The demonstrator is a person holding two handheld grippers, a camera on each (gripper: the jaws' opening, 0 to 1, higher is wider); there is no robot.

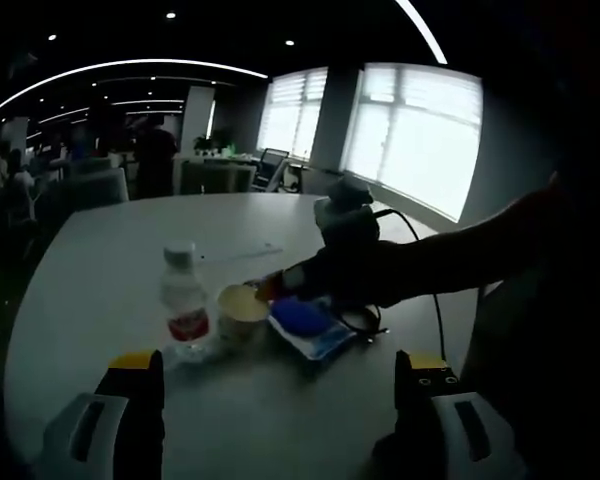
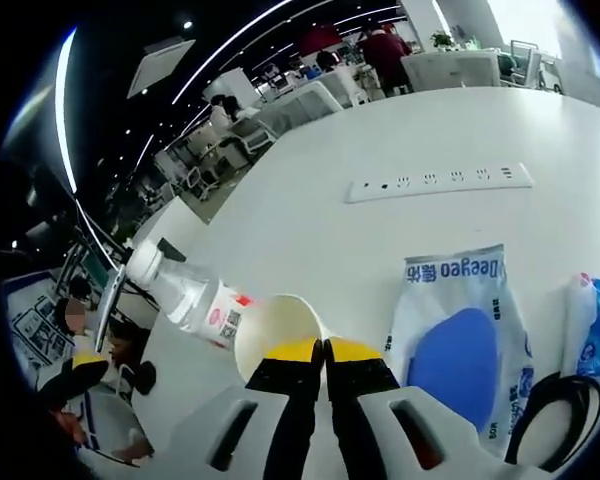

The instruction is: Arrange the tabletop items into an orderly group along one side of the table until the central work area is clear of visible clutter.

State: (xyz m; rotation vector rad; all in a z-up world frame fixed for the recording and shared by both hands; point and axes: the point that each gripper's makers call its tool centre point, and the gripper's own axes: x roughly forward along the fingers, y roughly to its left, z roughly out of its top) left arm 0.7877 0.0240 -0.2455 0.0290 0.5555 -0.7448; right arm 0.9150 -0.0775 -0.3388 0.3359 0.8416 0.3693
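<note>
Right gripper (image 2: 323, 352) has its yellow-tipped jaws pinched together on the rim of the cream paper cup (image 2: 277, 333), which sits between the clear plastic water bottle with red label (image 2: 193, 296) and the blue-and-white wipes packet (image 2: 460, 340) on the white round table (image 2: 310, 215). Left gripper (image 1: 280, 375) hovers with jaws spread wide, holding nothing. Grouping step looks mid-way; next move likely calls for shifting the cup sideways without tipping it.

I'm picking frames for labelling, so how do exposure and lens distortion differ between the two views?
Left gripper view: backlit by bright windows, so the bottle, paper cup and the person's arm go dim and murky. Right gripper view: evenly lit, the white table bright, the label on the blue-and-white packet readable, though fisheye tilts the bottle and curves the power strip.
</note>
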